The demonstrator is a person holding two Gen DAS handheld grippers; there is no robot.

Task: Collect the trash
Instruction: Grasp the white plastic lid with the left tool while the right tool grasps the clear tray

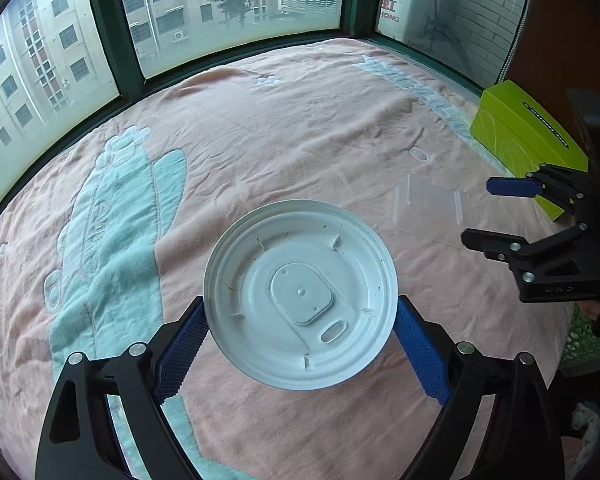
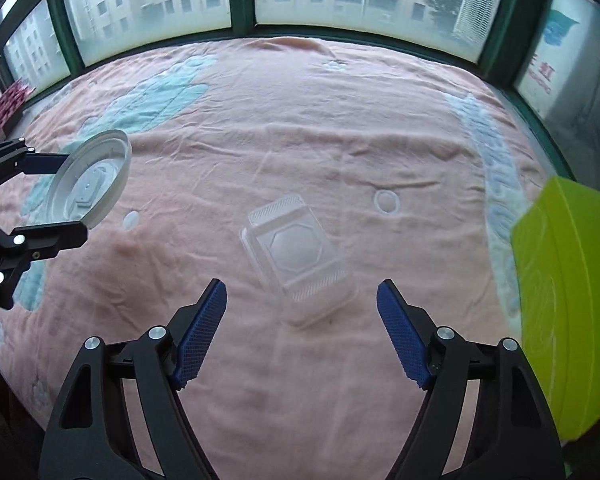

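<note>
My left gripper (image 1: 300, 312) is shut on a white round plastic lid (image 1: 300, 294), its blue pads pressing the lid's rim on both sides, and holds it above the pink blanket; the lid and gripper also show at the left of the right wrist view (image 2: 88, 178). A clear plastic clamshell container (image 2: 298, 258) lies on the blanket, faintly visible in the left wrist view (image 1: 428, 210). My right gripper (image 2: 302, 294) is open and empty, its fingers just short of the container on either side. It also shows in the left wrist view (image 1: 476, 212).
A pink blanket (image 2: 300, 120) with pale blue patterns covers the surface. A lime-green box (image 2: 568, 280) stands at the right, also in the left wrist view (image 1: 528, 136). Windows with dark green frames (image 1: 112, 32) line the far edge. A green mesh basket (image 1: 584, 340) shows at the right.
</note>
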